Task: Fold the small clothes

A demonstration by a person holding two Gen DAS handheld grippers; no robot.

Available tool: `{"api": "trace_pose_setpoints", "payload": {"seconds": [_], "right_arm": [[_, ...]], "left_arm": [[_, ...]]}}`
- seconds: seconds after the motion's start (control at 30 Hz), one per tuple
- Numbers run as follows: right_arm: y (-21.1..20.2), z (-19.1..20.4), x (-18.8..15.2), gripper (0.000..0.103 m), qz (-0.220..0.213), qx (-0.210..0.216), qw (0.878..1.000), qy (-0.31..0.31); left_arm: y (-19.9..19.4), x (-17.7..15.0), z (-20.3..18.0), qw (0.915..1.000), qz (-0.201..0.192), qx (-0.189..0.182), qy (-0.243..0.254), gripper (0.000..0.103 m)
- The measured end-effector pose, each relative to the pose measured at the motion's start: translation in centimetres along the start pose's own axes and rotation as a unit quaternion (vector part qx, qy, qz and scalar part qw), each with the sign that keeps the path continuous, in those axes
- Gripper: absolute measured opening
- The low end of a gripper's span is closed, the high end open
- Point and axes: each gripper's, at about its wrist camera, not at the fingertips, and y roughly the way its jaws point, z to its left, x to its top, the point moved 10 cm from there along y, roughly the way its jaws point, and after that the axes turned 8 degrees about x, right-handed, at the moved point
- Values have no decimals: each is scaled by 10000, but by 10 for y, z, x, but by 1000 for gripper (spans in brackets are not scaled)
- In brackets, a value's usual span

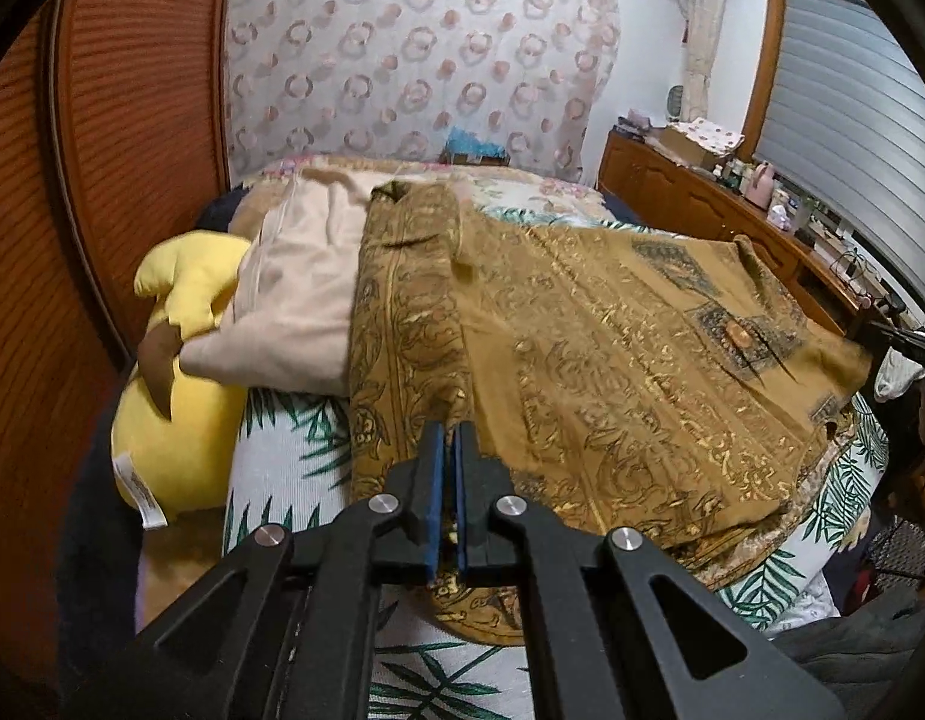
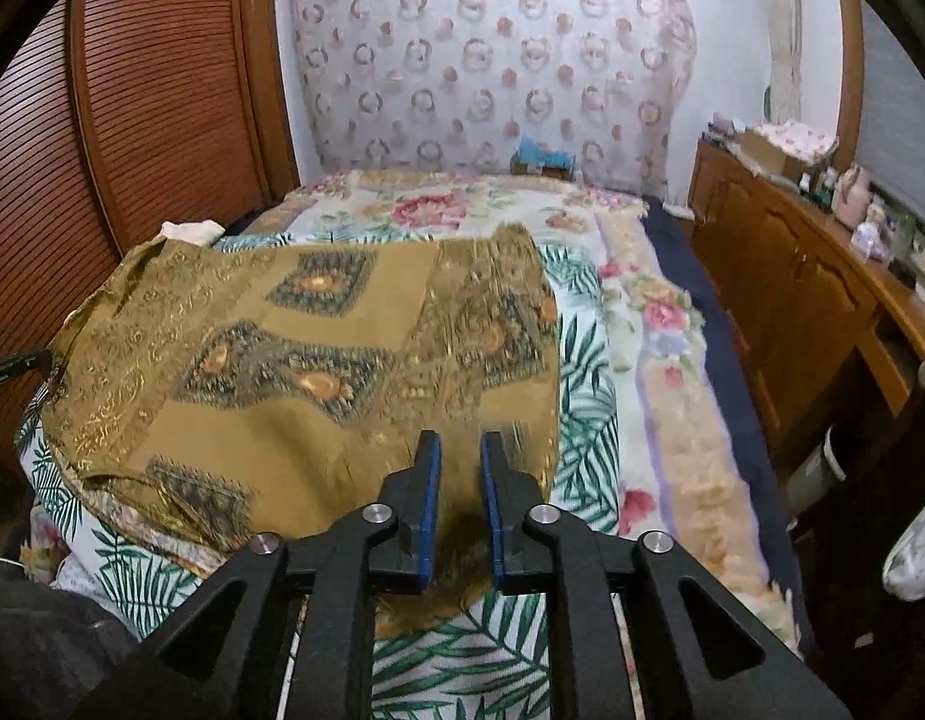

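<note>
Garment [image 1: 612, 360], mustard-gold, patterned: spread across the leaf-print bedspread [image 2: 588, 420], near hem toward both grippers, a cream pillow [image 1: 294, 312] and yellow plush toy [image 1: 180, 372] just beside its left edge, open bedding to its right. Left gripper [image 1: 449, 438]: fingers nearly together, pinching the near hem. Right gripper [image 2: 460, 450]: fingers narrowly apart astride the hem, grip unconfirmed; judged best closed fully before both lift evenly, folding away from the pillow.

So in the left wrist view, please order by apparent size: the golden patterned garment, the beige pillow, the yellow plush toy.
1. golden patterned garment, clearly largest.
2-3. beige pillow and yellow plush toy look similar; both partly hidden, so unranked.
</note>
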Motion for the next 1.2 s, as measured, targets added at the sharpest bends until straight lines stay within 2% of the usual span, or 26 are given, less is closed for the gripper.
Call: {"api": "trace_pose_setpoints", "payload": {"seconds": [0.03, 0.07, 0.1, 0.13, 0.17, 0.23, 0.27, 0.43, 0.6, 0.67, 0.73, 0.8, 0.9, 1.03, 1.07, 1.13, 1.2], "right_arm": [[1, 4, 0, 20, -17, 10, 10000, -34], [3, 8, 1, 22, -33, 46, 10000, -73], [3, 13, 2, 25, -55, 78, 9999, -111], [5, 17, 2, 26, -68, 106, 9998, -153], [8, 22, 1, 28, -73, 132, 9997, -189], [17, 29, 0, 32, -51, 191, 9995, -254], [23, 33, -2, 34, -36, 220, 9993, -288], [58, 49, -13, 35, 88, 338, 9990, -289], [95, 56, -10, 35, 224, 328, 9991, -178], [107, 60, -9, 35, 322, 326, 9988, -177], [117, 63, -10, 35, 406, 362, 9984, -154], [125, 65, -12, 35, 516, 324, 9980, -150], [131, 62, -11, 36, 586, 350, 9977, -44], [138, 58, -11, 39, 658, 410, 9970, 78], [140, 58, -11, 39, 662, 395, 9970, 66], [139, 61, -11, 40, 673, 327, 9972, -1], [140, 64, -11, 43, 704, 255, 9971, -108]], "left_arm": [[-1, 2, -1, 10000, -22, 9, 21, 3], [-3, 5, -1, 10000, -42, 40, 67, 9], [-4, 8, -2, 9999, -62, 74, 99, 18], [-5, 11, -2, 9998, -120, 86, 116, 40], [-7, 15, -3, 9997, -202, 61, 110, 55], [-8, 23, -3, 9996, -273, 31, 51, 69], [-7, 27, -3, 9996, -299, 14, 18, 71], [5, 60, -3, 9989, -454, 24, -92, 71], [42, 105, -8, 9990, -435, -105, -58, 70], [62, 118, -10, 9996, -279, -86, -23, 61], [86, 128, -14, 9999, 4, -109, -29, 56], [107, 134, -17, 9996, 256, -79, -9, 55], [129, 138, -15, 9986, 505, 165, 50, 55], [153, 134, -15, 9955, 843, 343, 246, 54], [155, 133, -14, 9954, 859, 333, 265, 36], [155, 132, -10, 9959, 823, 326, 180, 9], [145, 136, 2, 9975, 547, 433, -55, 8]]}}
